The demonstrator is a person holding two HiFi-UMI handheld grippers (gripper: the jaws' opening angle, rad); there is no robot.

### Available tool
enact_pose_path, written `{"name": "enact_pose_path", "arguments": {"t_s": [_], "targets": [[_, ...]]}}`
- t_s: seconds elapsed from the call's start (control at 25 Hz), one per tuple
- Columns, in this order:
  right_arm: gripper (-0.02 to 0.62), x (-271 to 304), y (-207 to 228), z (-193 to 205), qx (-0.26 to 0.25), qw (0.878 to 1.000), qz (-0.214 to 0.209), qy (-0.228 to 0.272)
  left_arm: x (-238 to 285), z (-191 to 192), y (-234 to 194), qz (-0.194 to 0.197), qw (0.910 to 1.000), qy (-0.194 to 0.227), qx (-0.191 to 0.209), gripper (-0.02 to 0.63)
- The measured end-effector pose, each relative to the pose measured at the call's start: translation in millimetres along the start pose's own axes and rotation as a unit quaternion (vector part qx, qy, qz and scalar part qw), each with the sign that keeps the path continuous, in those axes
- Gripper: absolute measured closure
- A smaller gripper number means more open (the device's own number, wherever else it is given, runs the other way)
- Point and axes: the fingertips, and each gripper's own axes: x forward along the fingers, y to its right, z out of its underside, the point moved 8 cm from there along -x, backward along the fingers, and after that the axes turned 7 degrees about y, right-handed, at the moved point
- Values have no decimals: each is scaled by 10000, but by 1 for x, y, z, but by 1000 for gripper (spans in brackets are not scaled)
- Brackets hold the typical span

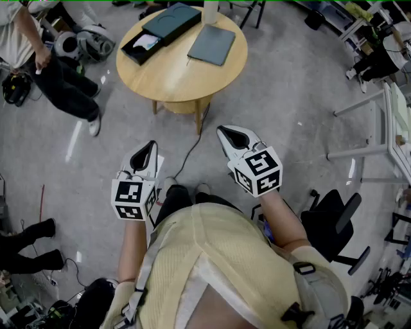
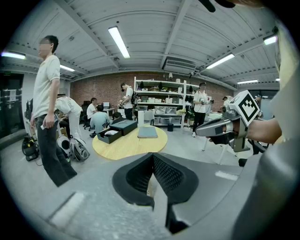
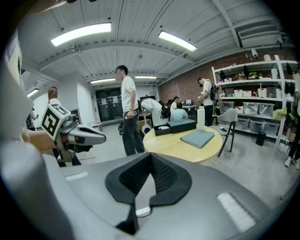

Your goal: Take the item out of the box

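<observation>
An open black box [image 1: 137, 48] lies on the round wooden table [image 1: 192, 80] at the far side, with a pale item [image 1: 146, 42] inside it. Its black lid [image 1: 172, 22] rests just behind it. My left gripper [image 1: 146, 154] and right gripper [image 1: 231, 136] hang over the floor, well short of the table, both shut and empty. In the left gripper view the shut jaws point at the box [image 2: 110, 135], and the right gripper [image 2: 206, 129] shows at the right. The right gripper view has the box [image 3: 163, 130] beyond its shut jaws.
A dark grey folder [image 1: 212, 44] and a white bottle [image 1: 210, 9] share the table. A person [image 1: 38, 58] stands left of it beside bags [image 1: 83, 44]. A cable [image 1: 189, 151] runs across the floor. An office chair [image 1: 334, 218] and a white frame [image 1: 379, 128] are at the right.
</observation>
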Motion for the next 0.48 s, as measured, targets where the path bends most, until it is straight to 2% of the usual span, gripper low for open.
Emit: {"name": "enact_pose_path", "arguments": {"t_s": [0.48], "targets": [[591, -1, -1, 13, 126, 9997, -138, -174, 10, 4, 1, -58, 10000, -19, 18, 603]]}}
